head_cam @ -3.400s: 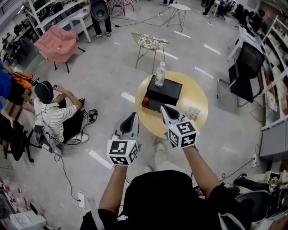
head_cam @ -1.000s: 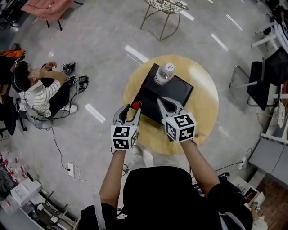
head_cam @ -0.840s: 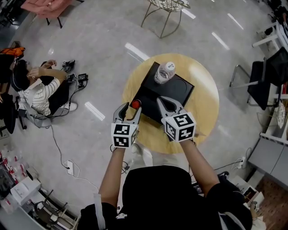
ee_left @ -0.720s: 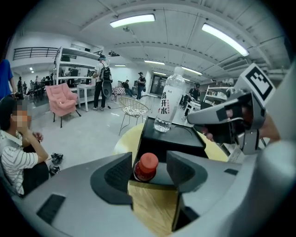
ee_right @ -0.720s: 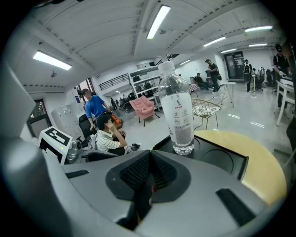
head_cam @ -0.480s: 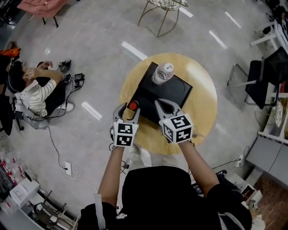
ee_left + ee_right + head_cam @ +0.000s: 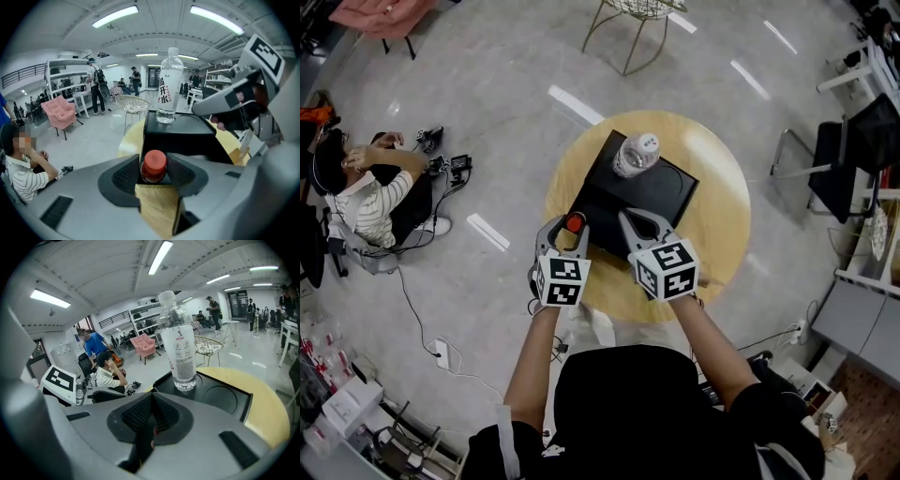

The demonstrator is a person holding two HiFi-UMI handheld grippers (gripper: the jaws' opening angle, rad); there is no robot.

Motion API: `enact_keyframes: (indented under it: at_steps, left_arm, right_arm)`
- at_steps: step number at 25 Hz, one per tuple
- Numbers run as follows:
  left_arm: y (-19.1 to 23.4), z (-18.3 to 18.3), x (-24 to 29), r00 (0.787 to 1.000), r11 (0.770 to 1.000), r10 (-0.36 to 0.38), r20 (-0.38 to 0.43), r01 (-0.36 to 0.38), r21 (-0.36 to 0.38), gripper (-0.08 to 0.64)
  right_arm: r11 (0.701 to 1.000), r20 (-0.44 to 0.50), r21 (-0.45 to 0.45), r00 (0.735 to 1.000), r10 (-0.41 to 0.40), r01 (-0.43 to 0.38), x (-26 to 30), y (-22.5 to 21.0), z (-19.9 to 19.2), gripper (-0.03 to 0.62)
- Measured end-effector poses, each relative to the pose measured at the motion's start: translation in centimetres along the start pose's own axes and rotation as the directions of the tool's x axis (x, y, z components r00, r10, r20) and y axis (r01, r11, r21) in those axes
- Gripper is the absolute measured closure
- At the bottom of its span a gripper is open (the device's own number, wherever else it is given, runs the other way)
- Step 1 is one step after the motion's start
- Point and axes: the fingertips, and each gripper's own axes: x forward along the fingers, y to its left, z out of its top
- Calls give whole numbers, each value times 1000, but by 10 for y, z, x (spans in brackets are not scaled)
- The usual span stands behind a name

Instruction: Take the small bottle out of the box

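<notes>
Now my left gripper (image 7: 565,227) has its jaws closed in on the small bottle (image 7: 574,223). In the left gripper view the red cap and neck of the small bottle (image 7: 153,165) sit between the two dark pads, and both pads seem to touch it. A second ago these jaws stood wider around the same cap, so they have narrowed. Some seconds earlier this gripper was over the floor, short of the table (image 7: 717,202).

The small bottle stands upright against the near left corner of the black box (image 7: 652,192). I cannot tell if its foot is inside a part of the box or on the wood of the table.

My right gripper (image 7: 634,223) hangs over the near edge of the box, almost in the same place as a second ago. In the right gripper view its jaws (image 7: 150,416) are pressed together and hold nothing.

On top of the box, at the far left side, a clear water bottle (image 7: 636,155) stands upright. It has not moved. From the right gripper view this water bottle (image 7: 180,352) rises just behind the closed jaws, apart from them, with a round hollow in the top of the box (image 7: 222,397) beside it.

On the floor at the left a person (image 7: 366,197) sits, as before.
</notes>
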Motion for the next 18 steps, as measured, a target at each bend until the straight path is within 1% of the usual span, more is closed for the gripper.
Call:
enact_keyframes:
  at_steps: [1, 5, 18]
  left_arm:
    - [0, 0, 0, 1000, 1000, 5, -3, -5, 13, 381]
    - [-2, -1, 1, 1000, 999, 8, -15, -7, 42, 405]
    - [-1, -3, -1, 1000, 998, 2, -20, -1, 60, 413]
  right_arm:
    - [1000, 0, 0, 1000, -2, 2, 0, -1, 0, 591]
    - [1000, -1, 1, 1000, -9, 9, -1, -2, -1, 591]
    - [1000, 1, -5, 1000, -23, 23, -2, 1, 2, 591]
